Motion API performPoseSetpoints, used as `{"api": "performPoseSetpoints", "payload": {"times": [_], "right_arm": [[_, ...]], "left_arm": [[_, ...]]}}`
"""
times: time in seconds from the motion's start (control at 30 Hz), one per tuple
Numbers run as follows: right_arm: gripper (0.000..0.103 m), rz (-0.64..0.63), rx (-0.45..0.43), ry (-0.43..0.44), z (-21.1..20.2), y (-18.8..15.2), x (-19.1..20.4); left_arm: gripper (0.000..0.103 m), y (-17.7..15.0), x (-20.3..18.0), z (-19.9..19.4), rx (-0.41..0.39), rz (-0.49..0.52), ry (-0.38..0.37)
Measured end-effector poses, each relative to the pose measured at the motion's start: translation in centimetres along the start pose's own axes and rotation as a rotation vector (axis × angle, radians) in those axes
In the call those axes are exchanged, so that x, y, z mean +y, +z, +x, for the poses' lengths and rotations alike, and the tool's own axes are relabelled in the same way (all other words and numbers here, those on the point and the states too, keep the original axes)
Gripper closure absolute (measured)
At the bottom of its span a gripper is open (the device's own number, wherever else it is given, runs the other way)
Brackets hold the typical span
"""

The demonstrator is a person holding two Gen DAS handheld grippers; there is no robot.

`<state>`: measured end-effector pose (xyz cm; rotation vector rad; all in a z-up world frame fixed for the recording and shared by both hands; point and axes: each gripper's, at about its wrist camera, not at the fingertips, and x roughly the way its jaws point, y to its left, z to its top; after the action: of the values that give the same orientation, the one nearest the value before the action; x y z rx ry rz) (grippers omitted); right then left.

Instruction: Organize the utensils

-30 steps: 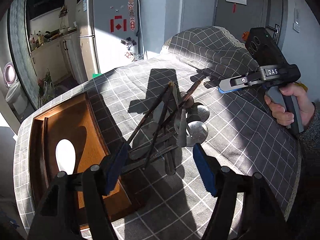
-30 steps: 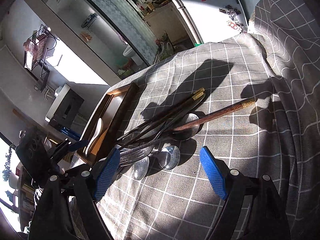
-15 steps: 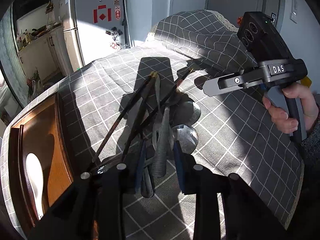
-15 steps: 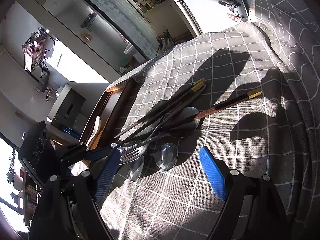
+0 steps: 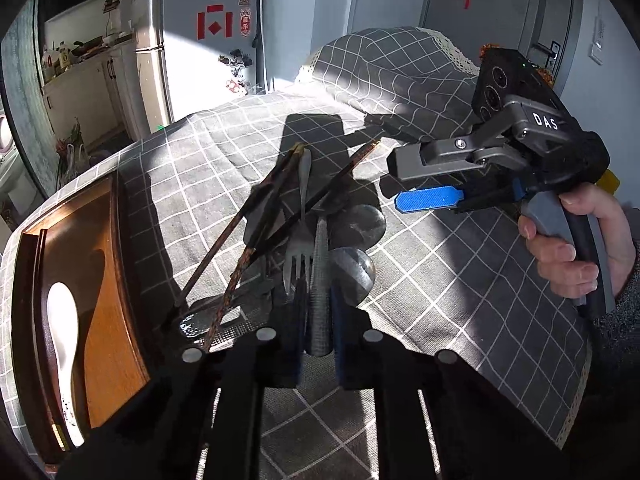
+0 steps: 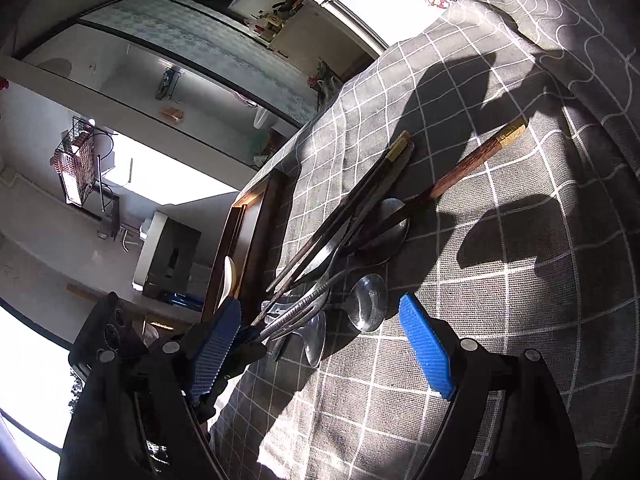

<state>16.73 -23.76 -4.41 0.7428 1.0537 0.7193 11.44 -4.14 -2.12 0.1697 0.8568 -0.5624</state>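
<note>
A pile of utensils lies on the grey checked tablecloth (image 5: pixel 440 280): dark chopsticks (image 5: pixel 260 224), a fork (image 5: pixel 298 264) and metal spoons (image 5: pixel 356 272). My left gripper (image 5: pixel 318 320) is low over the near end of the pile. Its jaws are closing, and the blue pads sit against a textured metal handle (image 5: pixel 320 292) between them. My right gripper (image 5: pixel 412 182) hovers above the pile's right side, open with nothing in it. In the right wrist view it (image 6: pixel 320 344) frames the spoons (image 6: pixel 368 300) and chopsticks (image 6: pixel 360 200).
A wooden tray (image 5: pixel 100 240) at the table's left edge holds a white spoon (image 5: pixel 64 320). A cloth-covered hump (image 5: pixel 400 64) rises at the far end of the table. A person's hand (image 5: pixel 572 248) holds the right gripper's handle. A fridge (image 5: pixel 200 40) stands beyond the table.
My left gripper moved forward and down onto the pile, and its jaws went from wide apart to nearly together around the textured handle. The right gripper rolled in place and stayed open.
</note>
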Motion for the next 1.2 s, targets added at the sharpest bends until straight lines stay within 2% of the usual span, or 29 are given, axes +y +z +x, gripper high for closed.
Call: {"api": "performPoseSetpoints", "payload": {"times": [0.07, 0.27, 0.33, 0.47, 0.5, 0.63, 0.77, 0.93, 1.07, 1.2], "right_arm": [[0.021, 0.032, 0.005, 0.008, 0.9, -0.5, 0.4], [0.037, 0.063, 0.026, 0.006, 3.9, -1.6, 1.3], [0.042, 0.07, 0.026, -0.015, 4.6, -1.9, 1.2], [0.063, 0.105, 0.007, -0.038, 5.1, -1.9, 0.2], [0.068, 0.114, -0.004, -0.043, 5.1, -1.9, 0.0], [0.076, 0.124, -0.004, -0.04, 5.2, -1.7, -0.7], [0.089, 0.114, -0.007, -0.076, 5.4, -1.8, -0.6], [0.089, 0.192, 0.014, -0.018, 5.5, -2.0, -1.4], [0.087, 0.207, 0.011, -0.014, 5.4, -1.9, -1.5], [0.082, 0.204, 0.014, -0.017, 5.5, -1.4, -1.3]], "left_arm": [[0.09, -0.4, -0.3, 0.0, 0.001, -0.001, 0.013], [0.09, -1.4, -0.2, -0.8, -0.005, -0.061, 0.003], [0.09, -1.6, 0.3, -1.3, -0.013, -0.117, -0.024], [0.09, -1.7, 1.1, -1.9, -0.021, -0.215, -0.086], [0.091, -1.7, 1.1, -2.0, -0.021, -0.218, -0.085], [0.09, -2.1, 0.9, -2.3, -0.021, -0.217, -0.086], [0.09, -2.5, 0.8, -2.1, -0.022, -0.216, -0.083], [0.09, -2.8, 1.2, -2.4, -0.033, -0.271, -0.115], [0.09, -2.5, 2.0, -2.6, -0.046, -0.361, -0.171], [0.09, -1.6, 1.8, -2.9, -0.043, -0.361, -0.157]]}}
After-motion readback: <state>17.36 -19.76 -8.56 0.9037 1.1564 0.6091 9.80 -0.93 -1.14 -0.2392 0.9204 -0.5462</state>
